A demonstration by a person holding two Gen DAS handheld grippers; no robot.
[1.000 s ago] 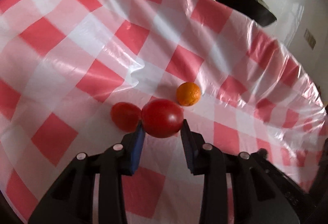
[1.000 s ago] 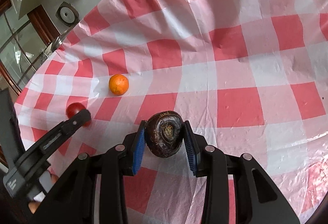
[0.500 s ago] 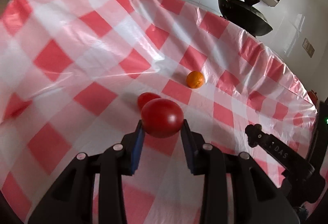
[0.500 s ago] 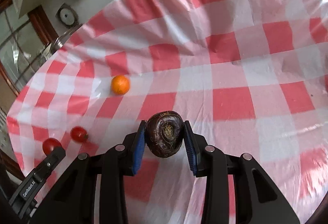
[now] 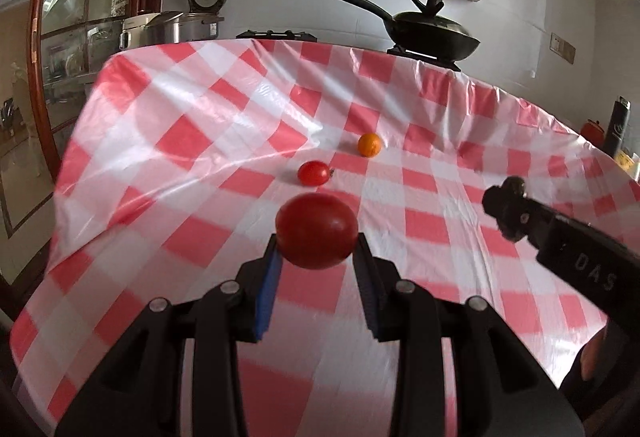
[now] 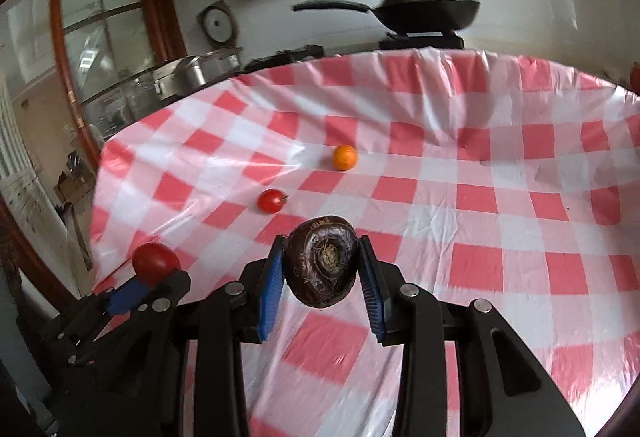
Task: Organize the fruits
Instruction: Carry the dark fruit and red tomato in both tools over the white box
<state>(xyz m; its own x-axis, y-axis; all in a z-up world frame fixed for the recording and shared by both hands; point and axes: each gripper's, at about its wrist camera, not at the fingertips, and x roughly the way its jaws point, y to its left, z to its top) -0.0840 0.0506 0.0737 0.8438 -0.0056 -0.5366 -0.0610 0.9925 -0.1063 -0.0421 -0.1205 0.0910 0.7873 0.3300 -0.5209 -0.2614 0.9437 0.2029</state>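
My left gripper [image 5: 317, 257] is shut on a large red tomato [image 5: 317, 229] and holds it above the checkered tablecloth [image 5: 200, 173]. My right gripper [image 6: 322, 277] is shut on a dark purple round fruit [image 6: 322, 261], also held above the cloth. A small red tomato [image 5: 314, 173] and an orange [image 5: 369, 144] lie on the cloth farther back. In the right wrist view the small tomato [image 6: 271, 201] and the orange [image 6: 345, 157] lie ahead, and the left gripper with its tomato [image 6: 155, 263] shows at the lower left. The right gripper's tip [image 5: 508, 205] shows at the right in the left wrist view.
A black pan with a lid [image 5: 430, 33] stands on a stove behind the table. A steel cooker [image 5: 172, 29] and a glass door [image 5: 68, 49] are at the back left. A dark bottle [image 5: 616, 129] stands at the far right. The table's left edge drops off.
Both grippers have lifted and pulled back from the table with their fruits. The small tomato and orange now lie farther away, and the kitchen wall has come into view.
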